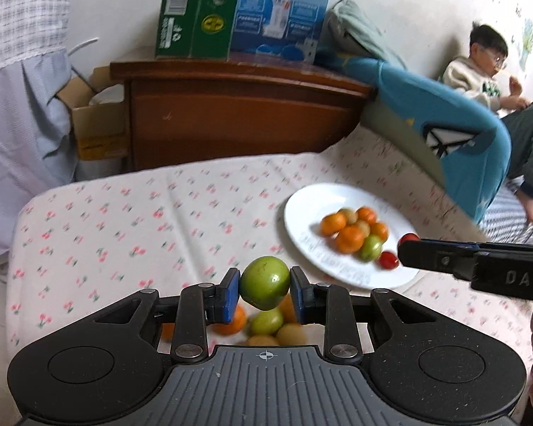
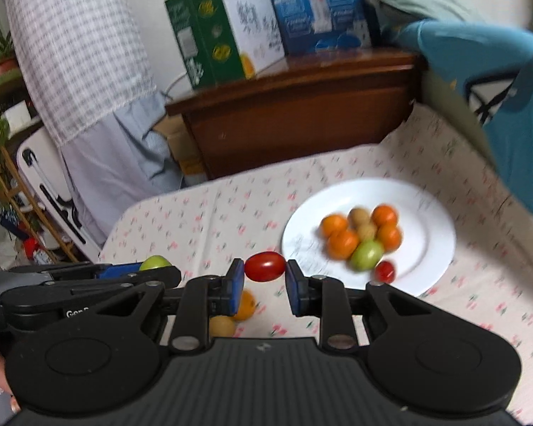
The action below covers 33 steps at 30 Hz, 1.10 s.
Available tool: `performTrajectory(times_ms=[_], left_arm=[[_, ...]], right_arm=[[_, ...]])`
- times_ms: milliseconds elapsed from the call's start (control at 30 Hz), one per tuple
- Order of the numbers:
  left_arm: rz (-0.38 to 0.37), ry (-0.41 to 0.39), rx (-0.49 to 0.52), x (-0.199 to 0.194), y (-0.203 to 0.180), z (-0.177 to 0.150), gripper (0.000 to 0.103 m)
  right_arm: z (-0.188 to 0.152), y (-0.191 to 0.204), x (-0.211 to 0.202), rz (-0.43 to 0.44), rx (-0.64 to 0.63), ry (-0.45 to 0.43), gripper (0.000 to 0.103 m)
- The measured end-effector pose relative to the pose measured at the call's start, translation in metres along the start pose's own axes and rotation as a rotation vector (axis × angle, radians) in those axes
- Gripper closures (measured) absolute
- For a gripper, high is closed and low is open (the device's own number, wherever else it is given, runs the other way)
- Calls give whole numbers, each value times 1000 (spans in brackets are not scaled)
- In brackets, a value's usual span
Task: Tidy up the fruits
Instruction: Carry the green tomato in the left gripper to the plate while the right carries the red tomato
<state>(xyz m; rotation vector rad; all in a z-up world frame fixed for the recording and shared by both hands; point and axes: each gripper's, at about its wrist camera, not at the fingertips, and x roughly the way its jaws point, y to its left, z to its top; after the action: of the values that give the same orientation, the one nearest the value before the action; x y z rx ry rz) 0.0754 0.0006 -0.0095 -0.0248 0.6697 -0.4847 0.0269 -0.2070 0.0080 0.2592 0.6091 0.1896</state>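
Left tool [image 1: 264,285] grips green fruit [image 1: 264,282] — right tool [image 2: 264,277] grips cherry tomato [image 2: 265,266].

Left claw [image 1: 265,288]: closed on a green fruit [image 1: 264,282], blue pads pressing both its sides
Below it: loose fruits [image 1: 266,321], orange, green and yellowish, on the floral cloth [image 1: 124,220]
White plate [image 1: 302,209]: to the right, holding a pile of oranges [image 1: 350,238] and a green fruit
Right claw [image 1: 405,248]: by the plate's near edge, a red tomato [image 1: 408,238] at its tip

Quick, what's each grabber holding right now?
Left gripper: shut on a round green fruit.
Right gripper: shut on a small oval red tomato.
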Motion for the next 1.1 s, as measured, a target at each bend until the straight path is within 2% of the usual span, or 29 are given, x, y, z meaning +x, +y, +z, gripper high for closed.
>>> performTrajectory(times_ms=[167, 467, 833, 1100], left_arm=[[-32, 5, 15, 10, -6, 13, 76], [-83, 48, 36, 42, -17, 25, 76], [-104, 109, 79, 84, -34, 33, 76], [-101, 149, 105, 108, -43, 35, 75]], right_arm=[[14, -25, -4, -25, 65, 4, 78], [18, -77, 11, -107, 314, 32, 78], [14, -101, 34, -204, 447, 68, 78], [10, -107, 50, -266, 494, 82, 75]])
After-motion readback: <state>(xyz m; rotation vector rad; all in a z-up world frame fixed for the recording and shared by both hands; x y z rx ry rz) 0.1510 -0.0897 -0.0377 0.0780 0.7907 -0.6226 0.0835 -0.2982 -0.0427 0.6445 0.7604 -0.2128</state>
